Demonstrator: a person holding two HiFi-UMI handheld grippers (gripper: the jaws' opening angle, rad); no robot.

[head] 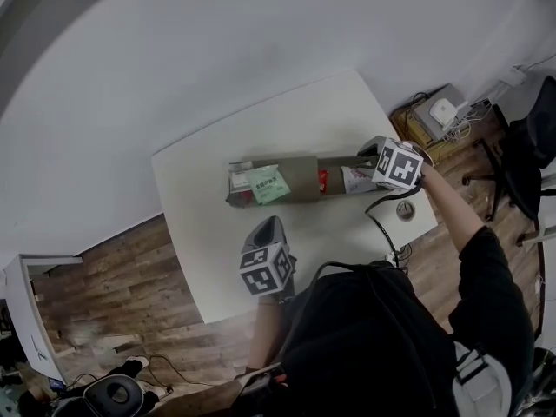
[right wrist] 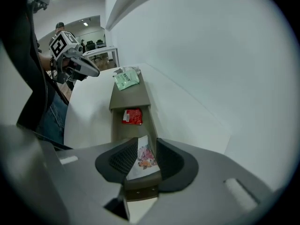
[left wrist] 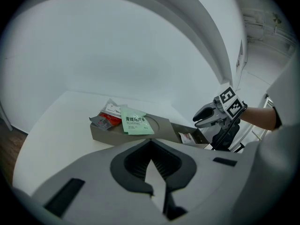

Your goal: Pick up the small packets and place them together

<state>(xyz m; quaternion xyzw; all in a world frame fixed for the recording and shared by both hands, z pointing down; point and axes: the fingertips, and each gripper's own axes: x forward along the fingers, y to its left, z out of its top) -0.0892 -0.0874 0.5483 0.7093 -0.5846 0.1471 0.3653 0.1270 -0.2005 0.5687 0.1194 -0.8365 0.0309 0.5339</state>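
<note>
**Steeply angled right gripper over the box end**

At centre right, on an outstretched arm, the right gripper [head: 373, 150] points steeply down at the box [head: 295, 170]. Its jaws stand apart, with a white packet [right wrist: 142, 157] in the gap. At lower centre, the left gripper [head: 268, 231] tilts gently down, closed and empty. A green packet [head: 266, 184] lies on the box's left end.

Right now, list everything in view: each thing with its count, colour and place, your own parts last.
table: one, white, centre.
cardboard tray: one, grey-brown, lengthwise on the table.
green packet: one, topping the pile at the tray's left end.
red and white packets: at least two, under the green packet.
red packet: one, in the tray's middle.
white packet: one, pink print, at the tray's right end.
office chair: one, black, on the wooden floor at right.
left gripper: one, grey, jaws together, empty, over the table's near edge.
right gripper: one, grey, jaws apart above the white packet.
</note>
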